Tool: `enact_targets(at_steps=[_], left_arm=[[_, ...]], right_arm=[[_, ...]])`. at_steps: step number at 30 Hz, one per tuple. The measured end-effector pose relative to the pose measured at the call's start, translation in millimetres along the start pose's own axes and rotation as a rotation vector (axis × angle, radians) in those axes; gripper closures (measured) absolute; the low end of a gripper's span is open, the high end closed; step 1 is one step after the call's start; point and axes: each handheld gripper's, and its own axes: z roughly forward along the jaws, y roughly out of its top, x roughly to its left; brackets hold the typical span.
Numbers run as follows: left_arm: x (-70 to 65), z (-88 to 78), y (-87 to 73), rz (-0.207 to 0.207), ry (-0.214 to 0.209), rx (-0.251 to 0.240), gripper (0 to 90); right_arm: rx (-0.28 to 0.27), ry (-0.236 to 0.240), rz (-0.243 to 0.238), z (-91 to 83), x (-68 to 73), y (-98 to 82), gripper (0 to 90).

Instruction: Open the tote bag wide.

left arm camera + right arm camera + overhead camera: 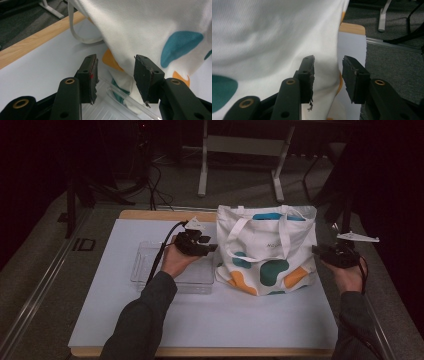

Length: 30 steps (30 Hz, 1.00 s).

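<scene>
A white tote bag (267, 250) with teal, blue and orange blobs stands upright on the white table mat (225, 315), its handles hanging down the front. My left gripper (212, 247) sits just left of the bag, pointing at its side. In the left gripper view its jaws (116, 75) stand apart with nothing pressed between them, the bag (150, 27) right ahead. My right gripper (317, 251) is at the bag's right side. Its jaws (328, 75) are also apart, and the bag's edge (274, 37) lies just beyond them.
A clear plastic tray (145, 265) lies on the mat under my left hand, its rim (125, 96) near the bag's base. The wooden table edge (150, 215) runs along the back. Beyond are metal table legs (202, 170) and cables on a grey floor.
</scene>
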Motion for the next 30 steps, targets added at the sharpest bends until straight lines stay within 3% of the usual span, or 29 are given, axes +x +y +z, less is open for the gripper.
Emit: enact_targets(at_steps=[7, 12, 17, 20, 23, 26, 30], left_arm=[[0.0, 11.6, 4.3, 0.006, 0.000, -0.013, 50.4], [3.6, 22.3, 7.1, -0.012, 0.002, 0.008, 49.1], [5.4, 30.5, 13.7, -0.020, 0.005, 0.016, 49.6], [5.4, 33.6, 13.9, -0.047, -0.015, 0.000, 56.5], [-1.4, 34.2, 16.5, -0.013, -0.003, 0.000, 73.1], [-7.0, 34.4, 21.4, 0.002, 0.019, 0.022, 78.1], [-14.4, 34.2, 27.5, 0.041, 0.036, 0.042, 85.7]], right_arm=[[0.002, -0.025, 0.008, 6.6, -5.1, 9.7, 55.1], [0.020, -0.019, -0.003, 15.0, -5.8, 17.5, 52.1], [0.031, 0.006, 0.031, 22.9, -8.5, 22.4, 54.9], [0.041, 0.023, 0.022, 26.1, -6.0, 24.6, 59.9], [0.058, 0.031, 0.004, 29.8, -3.0, 26.0, 66.2], [0.055, 0.037, 0.012, 30.8, -2.9, 25.8, 69.9], [0.046, 0.047, -0.008, 27.4, -2.4, 25.8, 85.3]])
